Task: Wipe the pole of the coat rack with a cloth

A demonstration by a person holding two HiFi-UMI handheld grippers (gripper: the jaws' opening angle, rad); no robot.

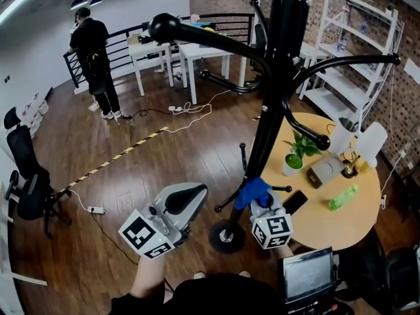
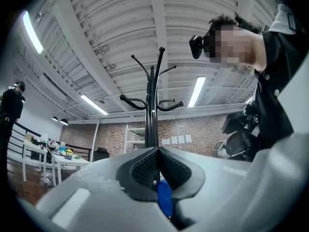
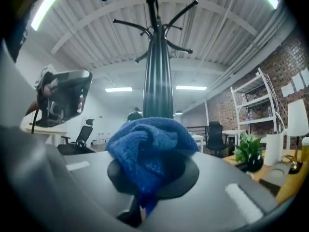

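**Pressing the cloth low on the pole**

We are clamping the bunched blue cloth in the right gripper and pushing it against the pole just above its base, so the wad rubs the metal. The left gripper, jaws pinched together on nothing, is hovering left of the pole, tilted upward.

Round table (potted plant, green bottle on it), white shelving

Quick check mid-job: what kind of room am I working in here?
Probably a loft-style office: an office chair, white desks by a railing, and white shelving against a brick wall.
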